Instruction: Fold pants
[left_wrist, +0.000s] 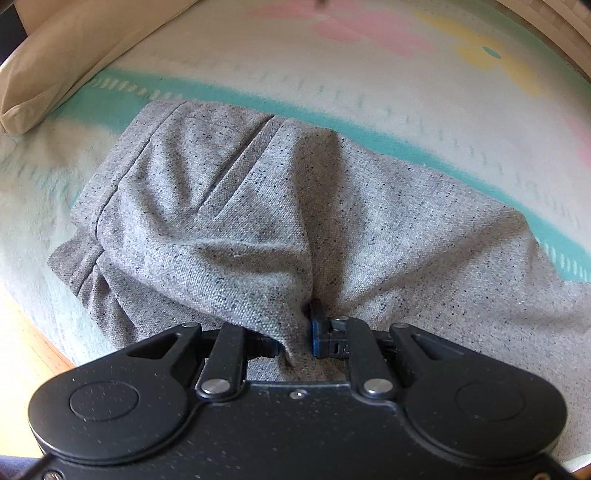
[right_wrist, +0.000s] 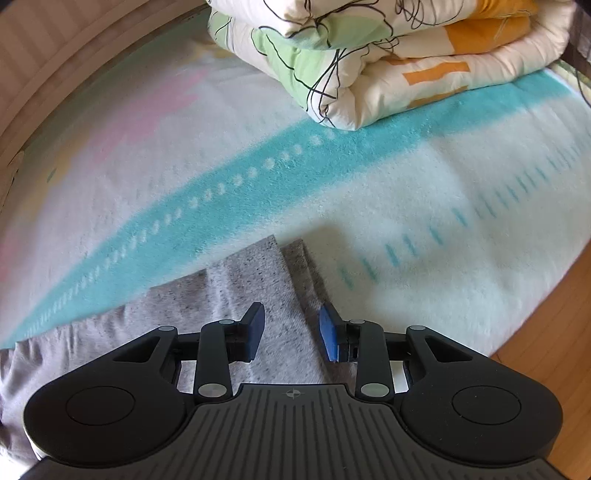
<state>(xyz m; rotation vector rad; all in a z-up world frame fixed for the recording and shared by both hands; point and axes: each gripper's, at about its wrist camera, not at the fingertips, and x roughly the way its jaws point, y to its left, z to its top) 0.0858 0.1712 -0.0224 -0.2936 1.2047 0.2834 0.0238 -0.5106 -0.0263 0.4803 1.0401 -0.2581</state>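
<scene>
We see the left gripper (left_wrist: 295, 341) clenched on a bunch of the grey pants (left_wrist: 229, 206), the cloth drawn up into a peak between its 2 fingers. The waistband end lies ahead and to the left of this gripper, resting on the blanket (left_wrist: 369, 85), with a tan pillow (left_wrist: 74, 55) farther off at the upper left.

The right gripper (right_wrist: 291, 334) is released: its 2 blue pads (right_wrist: 330, 338) stand apart above the leg end of the pants (right_wrist: 236, 291), gripping nothing. The 2 hem corners lie just ahead of its fingertips, and a folded quilt (right_wrist: 388, 59) sits well beyond them.

We judge the step in hand to be securing the leg end so that both ends can be carried together. To do it well, we lower the right gripper so its pads straddle both layers at the hem, close firmly, and keep the left grip steady so the fold stays square.

- Hidden: the left gripper's left pad, buried in cloth; how many layers it holds we cannot tell.
- Cut off: the middle of the pants, below both views.
- Hard to make out: whether the 2 leg ends are stacked or side by side; the blanket is blurred.
</scene>
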